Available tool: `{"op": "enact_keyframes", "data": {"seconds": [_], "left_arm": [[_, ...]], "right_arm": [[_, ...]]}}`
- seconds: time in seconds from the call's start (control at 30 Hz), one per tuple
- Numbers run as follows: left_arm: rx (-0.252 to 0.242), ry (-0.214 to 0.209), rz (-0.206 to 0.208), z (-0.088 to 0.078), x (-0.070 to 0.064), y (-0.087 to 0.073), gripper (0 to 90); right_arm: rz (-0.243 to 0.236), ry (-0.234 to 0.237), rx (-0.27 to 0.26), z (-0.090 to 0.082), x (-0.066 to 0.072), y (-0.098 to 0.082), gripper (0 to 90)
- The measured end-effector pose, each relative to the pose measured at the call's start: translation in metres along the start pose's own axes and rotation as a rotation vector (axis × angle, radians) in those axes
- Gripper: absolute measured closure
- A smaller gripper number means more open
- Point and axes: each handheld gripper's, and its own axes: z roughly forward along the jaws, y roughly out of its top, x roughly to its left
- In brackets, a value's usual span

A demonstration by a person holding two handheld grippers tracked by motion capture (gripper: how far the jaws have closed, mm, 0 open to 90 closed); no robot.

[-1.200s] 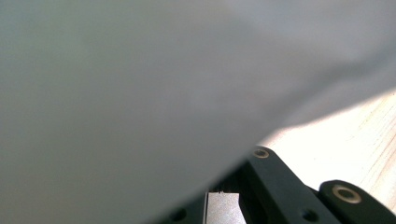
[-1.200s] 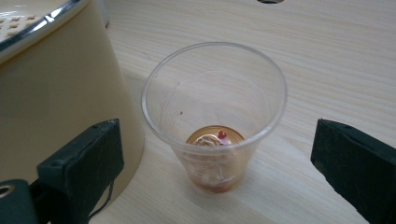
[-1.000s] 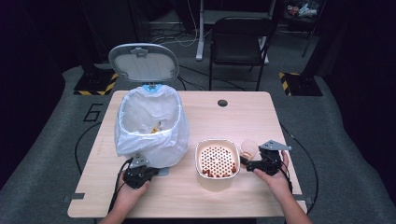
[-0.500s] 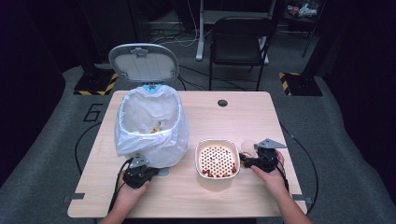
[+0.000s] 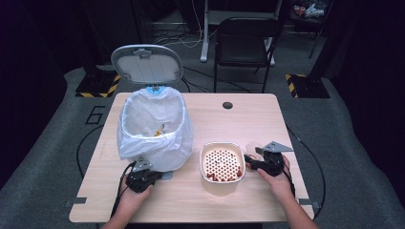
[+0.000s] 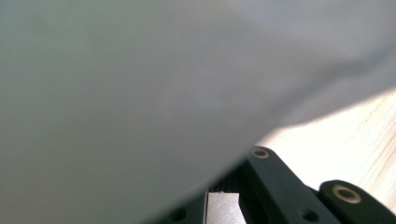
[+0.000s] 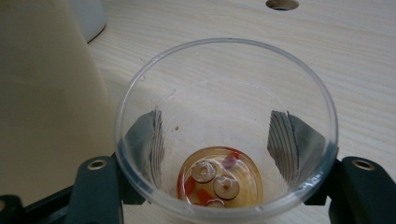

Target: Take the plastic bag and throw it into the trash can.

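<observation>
Wooden table (image 5: 200, 205) seen from above, dark floor around it, black chair (image 5: 246, 38) beyond the far edge. At left: small bin (image 5: 154, 131) lined with a white bag, grey lid (image 5: 147, 63) swung up behind it, a scrap of yellow waste (image 5: 157, 130) inside. Just in front of the bin, near the table's front edge: left gripper (image 5: 140, 180) in the left hand (image 5: 131, 200), nose against the bag. From the left gripper view: pale bag plastic (image 6: 140, 93) pressed close over the lens, black jaws barely visible at the bottom, a strip of table (image 6: 345, 140) to the right; cannot tell whether jaws are apart or closed. Centre-right of table: cream bowl (image 5: 222, 162) with a perforated strainer insert, reddish bits showing along its near inner edge. Just right of the bowl: right gripper (image 5: 255, 161) in the right hand (image 5: 277, 183), grey three-cornered plate on top, clear plastic cup (image 5: 252, 149) between the jaws. From the right gripper view: jaws clamped on the cup (image 7: 226, 130), ridged pads (image 7: 280, 140) pressing its wall from both sides; cup upright, a little amber liquid at the bottom with red pieces and pale rings (image 7: 215, 179). Cream bowl wall (image 7: 46, 93) just beside the cup on the left. Round cable hole (image 5: 228, 105) in the far part of the table, well apart from everything.
</observation>
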Motion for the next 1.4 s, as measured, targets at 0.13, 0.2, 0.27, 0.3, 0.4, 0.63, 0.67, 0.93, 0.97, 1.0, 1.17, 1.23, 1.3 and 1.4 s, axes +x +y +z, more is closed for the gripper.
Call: {"op": "enact_keyframes", "data": {"seconds": [0.13, 0.2, 0.27, 0.3, 0.4, 0.63, 0.67, 0.93, 0.97, 1.0, 1.17, 1.23, 1.3, 1.4], "left_arm": [[0.001, 0.001, 0.003, 0.000, 0.000, 0.000, 90.0], [0.000, 0.000, 0.002, 0.000, 0.000, 0.000, 90.0], [0.000, 0.001, -0.001, 0.000, 0.000, 0.000, 90.0], [0.000, 0.001, -0.001, 0.000, 0.000, 0.000, 90.0], [0.001, 0.002, -0.001, 0.000, 0.000, 0.000, 90.0], [0.000, 0.002, -0.001, 0.000, 0.000, 0.000, 90.0], [0.001, 0.003, -0.001, 0.000, 0.000, 0.000, 90.0], [-0.004, 0.002, 0.001, 0.000, 0.000, 0.000, 90.0], [-0.004, 0.002, 0.001, 0.000, 0.000, 0.000, 90.0], [-0.004, 0.002, 0.002, 0.000, 0.000, 0.000, 90.0], [-0.004, 0.002, -0.001, 0.000, -0.001, 0.000, 90.0], [-0.004, 0.002, -0.002, 0.000, -0.001, 0.000, 90.0], [-0.004, 0.001, -0.001, 0.000, 0.000, 0.000, 90.0], [-0.003, 0.002, -0.002, 0.000, 0.000, 0.000, 90.0]], "right_arm": [[-0.008, -0.003, -0.015, -0.003, 0.000, 0.001, 38.1], [-0.011, -0.009, -0.021, -0.005, 0.000, 0.002, 38.5], [-0.018, -0.003, -0.016, -0.009, 0.002, 0.004, 38.4], [-0.018, -0.003, -0.016, -0.009, 0.002, 0.004, 38.4], [-0.034, -0.001, -0.007, -0.017, 0.004, 0.012, 38.4], [-0.102, -0.020, -0.009, -0.035, 0.009, 0.030, 38.8], [-0.098, -0.023, -0.010, -0.038, 0.010, 0.033, 38.8], [-0.131, -0.004, -0.031, -0.061, 0.014, 0.059, 38.8], [-0.131, -0.004, -0.031, -0.061, 0.014, 0.059, 38.8], [-0.145, 0.004, -0.035, -0.065, 0.017, 0.065, 38.9], [-0.186, 0.003, -0.026, -0.071, 0.023, 0.075, 39.7], [-0.219, -0.002, -0.018, -0.073, 0.027, 0.081, 40.0], [-0.235, -0.002, -0.019, -0.073, 0.029, 0.082, 40.1], [-0.272, -0.003, -0.022, -0.076, 0.036, 0.087, 40.5]]}}
